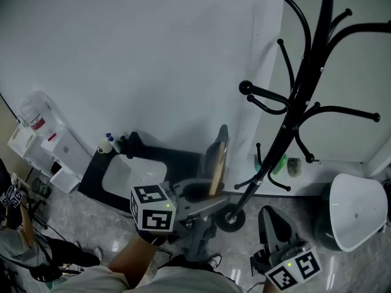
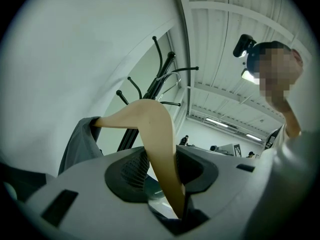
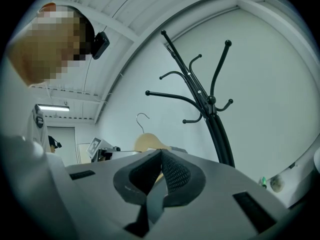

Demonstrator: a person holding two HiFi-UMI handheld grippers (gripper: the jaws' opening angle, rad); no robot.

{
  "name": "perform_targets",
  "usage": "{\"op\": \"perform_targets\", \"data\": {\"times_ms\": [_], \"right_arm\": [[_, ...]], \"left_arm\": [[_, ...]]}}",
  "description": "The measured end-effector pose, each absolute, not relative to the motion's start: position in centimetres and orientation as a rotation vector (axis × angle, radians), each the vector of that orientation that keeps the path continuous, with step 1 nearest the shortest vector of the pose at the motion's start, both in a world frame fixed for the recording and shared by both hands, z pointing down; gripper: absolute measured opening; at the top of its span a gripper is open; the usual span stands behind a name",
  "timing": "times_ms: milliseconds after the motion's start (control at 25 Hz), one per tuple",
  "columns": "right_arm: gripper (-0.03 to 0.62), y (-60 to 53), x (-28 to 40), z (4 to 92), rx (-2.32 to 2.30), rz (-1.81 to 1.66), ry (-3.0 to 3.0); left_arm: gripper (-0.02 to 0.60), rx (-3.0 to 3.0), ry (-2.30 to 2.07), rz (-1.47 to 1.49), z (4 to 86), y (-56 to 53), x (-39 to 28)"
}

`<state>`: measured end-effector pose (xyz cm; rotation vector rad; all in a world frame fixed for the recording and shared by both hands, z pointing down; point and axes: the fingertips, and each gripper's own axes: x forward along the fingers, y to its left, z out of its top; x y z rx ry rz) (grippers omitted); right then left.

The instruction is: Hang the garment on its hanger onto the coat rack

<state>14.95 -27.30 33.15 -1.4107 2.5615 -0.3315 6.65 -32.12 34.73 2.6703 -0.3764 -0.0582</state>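
Note:
A tan wooden hanger [image 1: 217, 163] stands between the jaws of my left gripper [image 1: 208, 194], which is shut on its arm. In the left gripper view the hanger [image 2: 160, 144] rises from the pads, with grey garment [image 2: 80, 139] draped over its left end and its metal hook [image 2: 170, 81] above. The black coat rack [image 1: 293, 108] stands to the right, apart from the hanger, with several knobbed hooks. My right gripper [image 1: 274, 221] is low at the right, shut with nothing seen in it; its view shows the hanger [image 3: 150, 141] and the rack [image 3: 205, 99] beyond.
The rack's round base [image 1: 231, 220] sits on the floor by my left gripper. A white bin [image 1: 357, 212] stands at the right and white appliances [image 1: 43, 145] at the left wall. A dark flat shape with a pale middle [image 1: 134, 173] lies by the wall. A person [image 1: 18, 237] sits lower left.

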Motion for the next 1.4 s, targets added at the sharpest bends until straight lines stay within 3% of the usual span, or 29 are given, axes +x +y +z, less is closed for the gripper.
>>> {"op": "perform_targets", "data": {"times_ms": [760, 1400], "right_arm": [[0.015, -34.9, 19.3, 30.8, -1.663, -0.193, 2.417], [0.015, -37.2, 20.4, 32.4, -1.78, -0.231, 2.354]], "left_arm": [[0.146, 2.639, -0.082, 0.073, 36.3, -45.3, 15.3], [0.141, 2.557, 0.012, 0.156, 41.3, -47.7, 18.4]]}}
